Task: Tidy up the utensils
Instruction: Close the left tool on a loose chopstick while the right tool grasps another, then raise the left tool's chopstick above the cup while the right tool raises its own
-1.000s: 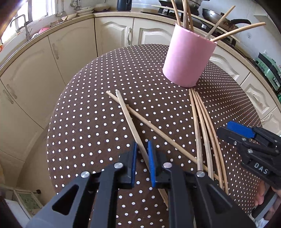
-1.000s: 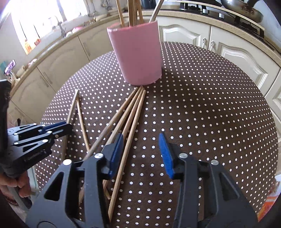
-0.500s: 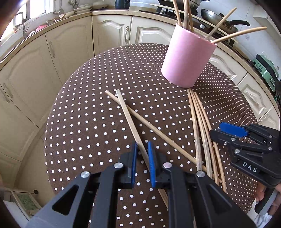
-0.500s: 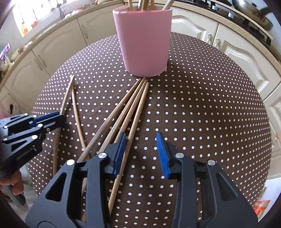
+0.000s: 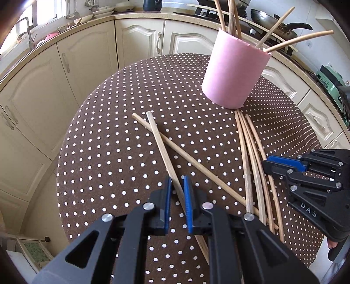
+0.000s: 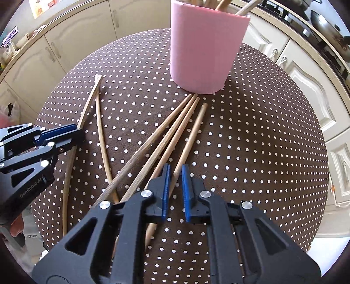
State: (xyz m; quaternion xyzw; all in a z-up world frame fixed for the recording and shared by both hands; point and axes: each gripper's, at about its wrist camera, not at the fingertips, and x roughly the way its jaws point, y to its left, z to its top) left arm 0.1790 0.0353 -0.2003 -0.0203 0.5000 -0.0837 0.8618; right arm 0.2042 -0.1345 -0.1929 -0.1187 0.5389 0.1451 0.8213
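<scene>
A pink cup (image 5: 234,74) (image 6: 205,50) holding several chopsticks stands at the far side of the round dotted table (image 6: 262,131). My left gripper (image 5: 176,181) (image 6: 78,135) is shut on a flat pale chopstick (image 5: 159,144) (image 6: 89,102) that lies crossed over a second one (image 5: 196,161). My right gripper (image 6: 175,170) (image 5: 269,163) is closing its jaws, and the blue pads pinch the rightmost chopstick (image 6: 192,135) of a fanned bundle (image 6: 153,139) (image 5: 247,153). That stick has shifted slightly apart from the others.
Cream kitchen cabinets (image 5: 87,65) curve around the table. A stove with pans (image 5: 273,19) sits behind the cup, and a sink counter (image 5: 32,37) is at the far left. The table edge drops off close behind both grippers.
My right gripper slid left over the bundle and its jaws went from wide apart to pinched around the rightmost chopstick. The left gripper kept still with its chopstick.
</scene>
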